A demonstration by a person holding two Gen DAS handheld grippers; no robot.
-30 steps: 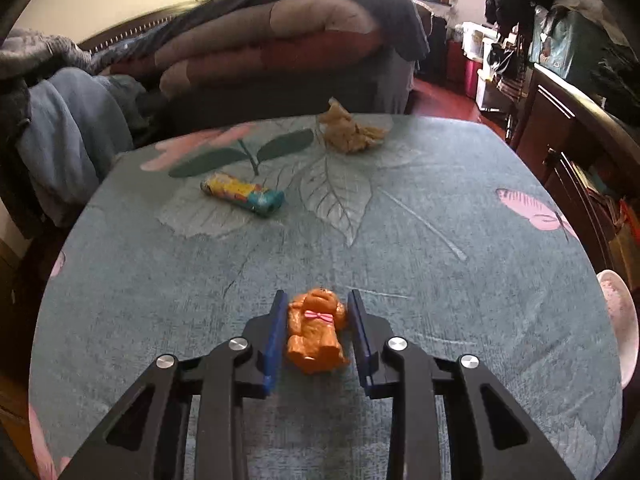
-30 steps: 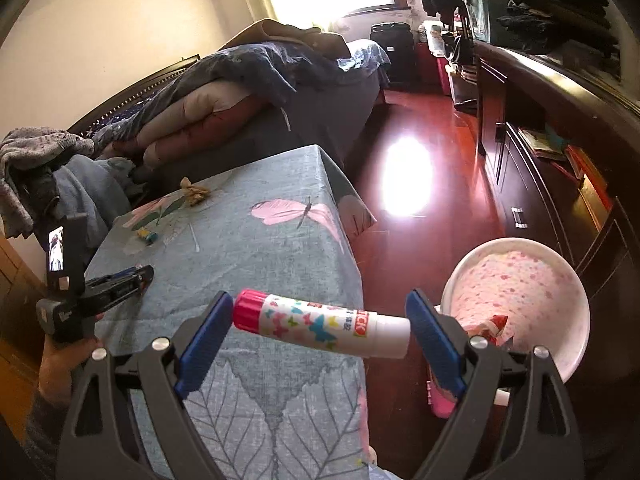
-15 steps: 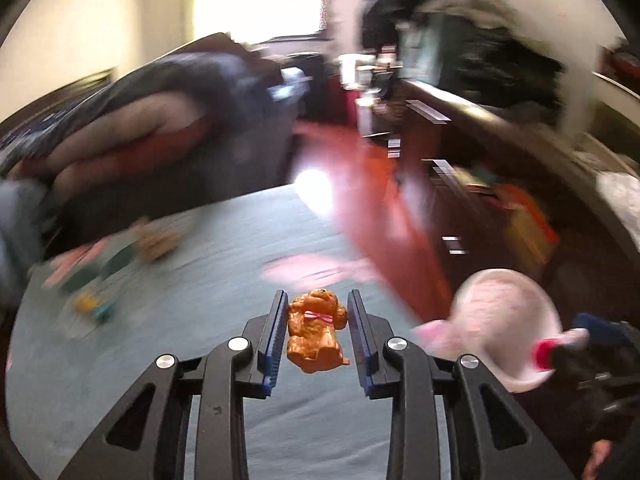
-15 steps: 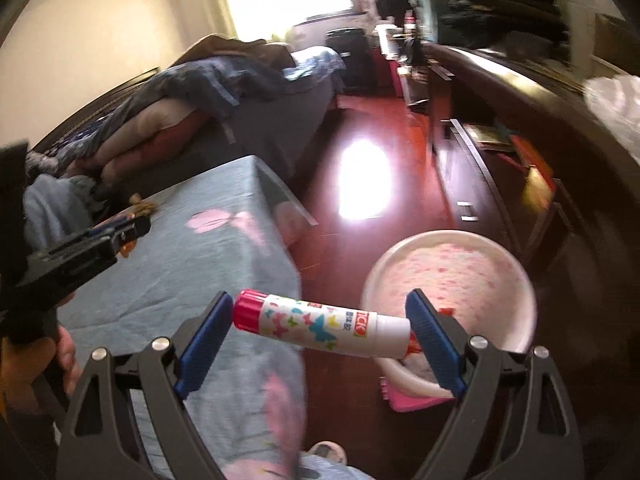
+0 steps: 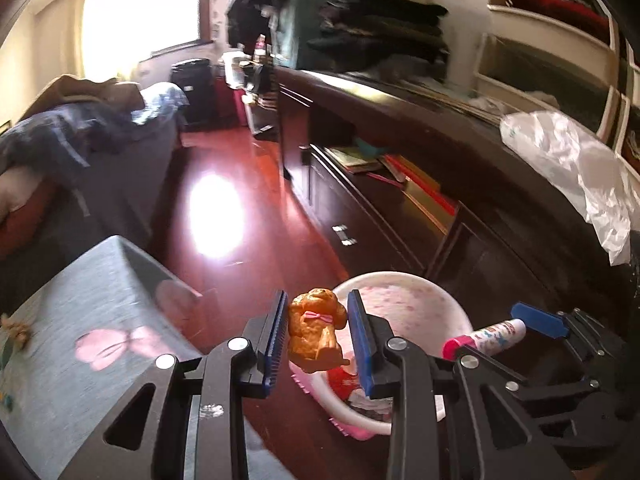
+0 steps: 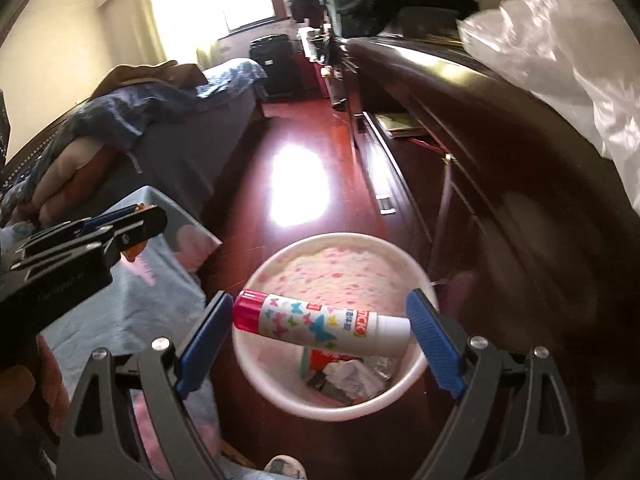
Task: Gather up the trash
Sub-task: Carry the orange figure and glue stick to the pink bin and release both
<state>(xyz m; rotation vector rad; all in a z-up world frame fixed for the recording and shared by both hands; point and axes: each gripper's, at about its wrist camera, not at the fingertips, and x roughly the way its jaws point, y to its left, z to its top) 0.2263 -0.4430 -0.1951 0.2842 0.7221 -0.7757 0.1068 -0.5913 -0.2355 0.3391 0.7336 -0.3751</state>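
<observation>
Your right gripper (image 6: 320, 324) clamps a glue stick (image 6: 320, 323) end to end, pink cap against one blue pad and white base against the other, and it hangs directly over the bin (image 6: 336, 396), which sits on the red floor beside the table (image 6: 140, 300) and already has crumpled scraps in its bottom. Your left gripper (image 5: 318, 340) pinches an orange toy dog (image 5: 316, 336) between narrowly spaced pads, poised over the near rim of the bin (image 5: 456, 320) rather than its middle. Release the stick first: you look centred enough, so spread the pads and let it fall flat, keeping the fingers above the rim. Before you let the dog go, carry the left gripper further over the opening, since from here it could clip the rim and bounce onto the floor. Mind the two grippers; they are near each other. A wrapper and a paper wad (image 5: 14, 330) seem left on the table.
</observation>
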